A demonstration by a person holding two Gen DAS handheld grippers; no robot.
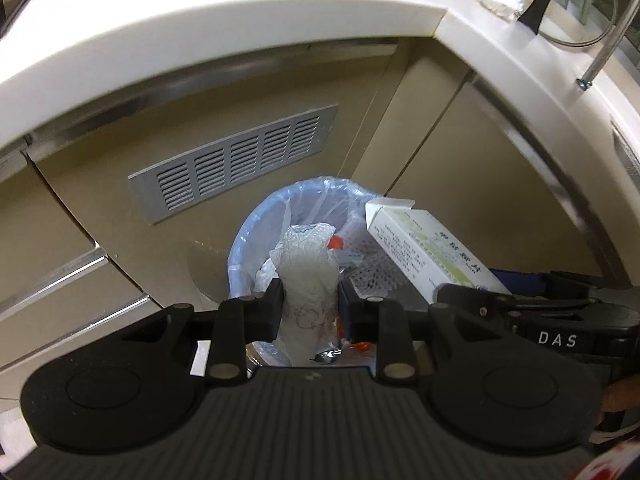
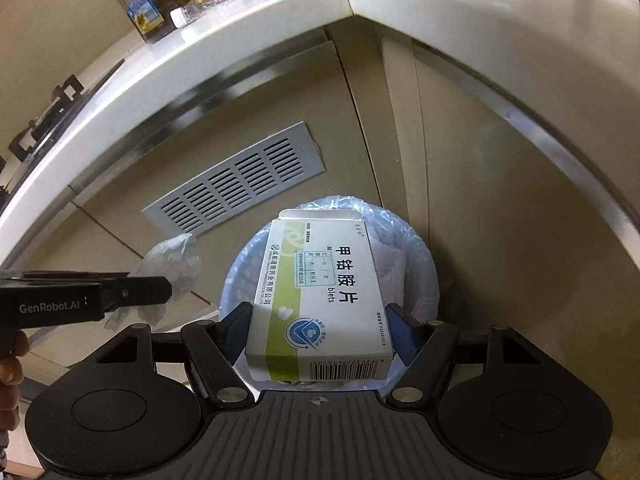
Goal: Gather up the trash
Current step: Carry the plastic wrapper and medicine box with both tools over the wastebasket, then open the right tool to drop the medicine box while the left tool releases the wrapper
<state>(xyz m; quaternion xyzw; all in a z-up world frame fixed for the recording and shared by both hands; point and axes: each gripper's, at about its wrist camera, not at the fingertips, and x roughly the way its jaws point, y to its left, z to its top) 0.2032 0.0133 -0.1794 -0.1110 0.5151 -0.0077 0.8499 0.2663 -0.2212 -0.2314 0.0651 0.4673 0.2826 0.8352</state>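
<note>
The left gripper is clenched on a crumpled clear plastic wrapper, and holds it over the near left part of the trash bin. The right gripper grasps a white and green medicine box by its two sides, over the same bin, just right of the wrapper. The bin has a bluish plastic liner and stands on the floor in the cabinet corner, near a grey vent grille, below the white countertop.
</note>
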